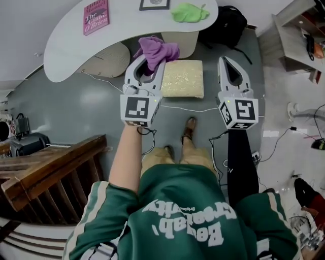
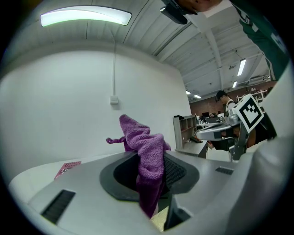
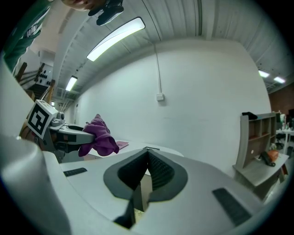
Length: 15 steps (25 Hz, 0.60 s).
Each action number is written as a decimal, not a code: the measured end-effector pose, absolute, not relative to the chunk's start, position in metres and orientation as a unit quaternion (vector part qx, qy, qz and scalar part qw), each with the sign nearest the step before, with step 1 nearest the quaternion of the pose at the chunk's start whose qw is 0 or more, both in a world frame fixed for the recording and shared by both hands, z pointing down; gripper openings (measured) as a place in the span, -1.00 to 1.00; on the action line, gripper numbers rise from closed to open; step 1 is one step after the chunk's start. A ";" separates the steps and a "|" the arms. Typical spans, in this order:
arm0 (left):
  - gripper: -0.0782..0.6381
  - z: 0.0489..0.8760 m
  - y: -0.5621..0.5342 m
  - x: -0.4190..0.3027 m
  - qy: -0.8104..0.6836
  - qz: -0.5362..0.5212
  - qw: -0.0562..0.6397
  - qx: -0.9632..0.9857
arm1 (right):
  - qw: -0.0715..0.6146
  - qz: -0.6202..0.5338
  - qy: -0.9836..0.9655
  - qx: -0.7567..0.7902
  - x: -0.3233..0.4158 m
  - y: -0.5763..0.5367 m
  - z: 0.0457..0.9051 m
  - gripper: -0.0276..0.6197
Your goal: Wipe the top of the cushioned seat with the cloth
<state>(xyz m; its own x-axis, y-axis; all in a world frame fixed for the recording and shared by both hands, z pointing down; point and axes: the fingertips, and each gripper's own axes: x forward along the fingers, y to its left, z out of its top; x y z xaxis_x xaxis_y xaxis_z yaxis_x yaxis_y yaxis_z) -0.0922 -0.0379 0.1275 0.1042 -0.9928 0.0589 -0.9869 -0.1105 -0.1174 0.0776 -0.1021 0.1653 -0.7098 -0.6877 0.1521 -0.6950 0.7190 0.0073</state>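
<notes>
A purple cloth point(image 1: 158, 52) is pinched in my left gripper point(image 1: 148, 63), bunched above the jaws and hanging down between them point(image 2: 149, 172). Below lies the pale yellow cushioned seat point(image 1: 183, 78), square, on the grey floor; the left gripper hangs over its left edge. My right gripper point(image 1: 229, 65) is held to the right of the seat, its jaws closed tip to tip with nothing between them point(image 3: 146, 151). From the right gripper view the cloth point(image 3: 98, 137) shows at the left, held by the other gripper.
A white curved table point(image 1: 117, 28) stands beyond the seat, carrying a pink book point(image 1: 96, 16), a framed picture point(image 1: 154, 4) and a green cloth point(image 1: 189, 12). A black bag point(image 1: 228, 23) sits at the back right. Cables run over the floor. A wooden railing point(image 1: 48, 175) is at left.
</notes>
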 end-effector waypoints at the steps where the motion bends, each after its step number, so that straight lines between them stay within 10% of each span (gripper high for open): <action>1: -0.41 0.131 -0.042 -0.093 0.665 -0.064 0.023 -0.743 | 0.072 0.027 -0.924 0.373 0.077 -0.107 0.169 -0.89; 15: -0.41 0.218 -0.101 -0.112 0.619 -0.069 -0.008 -0.782 | 0.076 0.040 -0.898 0.431 0.057 -0.161 0.237 -0.89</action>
